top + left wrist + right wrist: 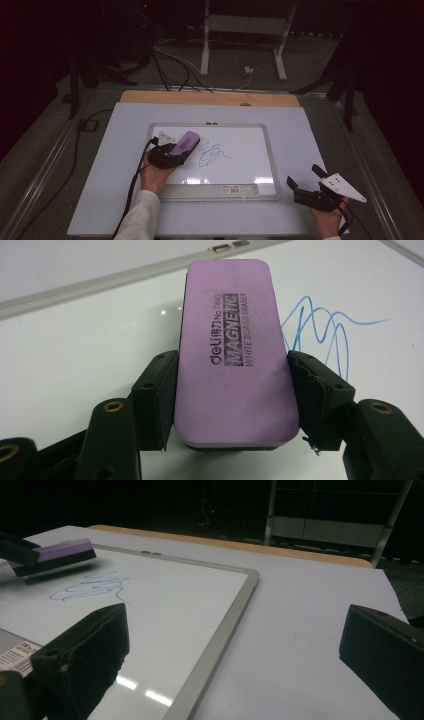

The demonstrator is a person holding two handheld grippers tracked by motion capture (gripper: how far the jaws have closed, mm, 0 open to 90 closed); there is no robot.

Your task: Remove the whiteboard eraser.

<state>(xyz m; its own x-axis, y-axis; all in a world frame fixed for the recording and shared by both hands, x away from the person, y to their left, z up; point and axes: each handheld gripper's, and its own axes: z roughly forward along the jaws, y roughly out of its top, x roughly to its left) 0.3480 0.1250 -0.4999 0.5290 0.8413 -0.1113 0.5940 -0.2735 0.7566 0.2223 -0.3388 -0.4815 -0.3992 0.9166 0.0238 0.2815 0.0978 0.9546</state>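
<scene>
Left gripper [232,385]: fingers clamped on purple rectangular magnetic eraser [235,350], beside blue scribble [212,152] on grey-framed whiteboard [272,160]. Right gripper [306,177]: fingers wide open, empty, over white surface [300,130].

From my R gripper [235,665] cam: jaws wide apart, nothing between them, left jaw over the whiteboard [220,630], right jaw over bare table [310,615]. Board's grey frame runs diagonally btwn the jaws. Blue scribble [92,587] on the board, upper left. Just beside it, purple eraser [57,555] w/ black underside, tilted, pinched at its left end by a dark jaw; can't tell if it touches the board. Wood edge strip [225,544] at table's far side, white stand legs [325,525] beyond, in dark.
</scene>
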